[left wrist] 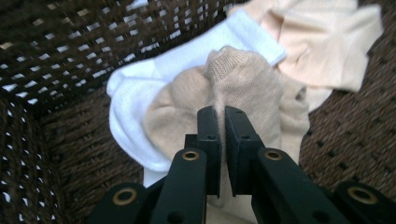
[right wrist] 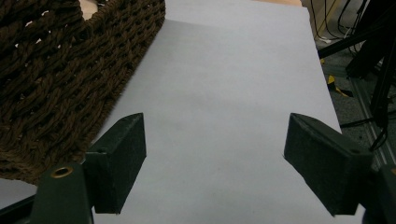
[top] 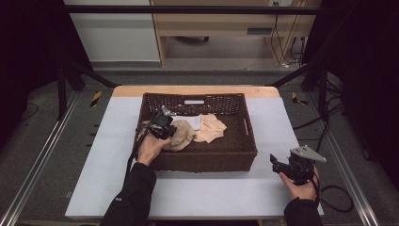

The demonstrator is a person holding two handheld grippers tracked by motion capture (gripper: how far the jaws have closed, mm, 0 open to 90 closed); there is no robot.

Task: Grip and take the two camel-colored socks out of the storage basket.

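A dark brown wicker basket (top: 203, 159) stands in the middle of the table. Inside it lie a tan sock (left wrist: 243, 88), a white sock (left wrist: 135, 100) under it and a pale peach cloth (left wrist: 322, 42). My left gripper (left wrist: 219, 114) reaches into the basket's left half, shut on a pinched-up fold of the tan sock (top: 181, 134). My right gripper (right wrist: 212, 140) hangs open over the bare table to the right of the basket, with nothing between its jaws; in the high view the right gripper (top: 277, 165) sits near the table's front right corner.
The table wears a light grey cover (top: 207, 193) with a wooden edge at the back. The basket's wall (right wrist: 60, 79) stands close on the right gripper's left. Metal rails, black stands and cables line both sides of the table.
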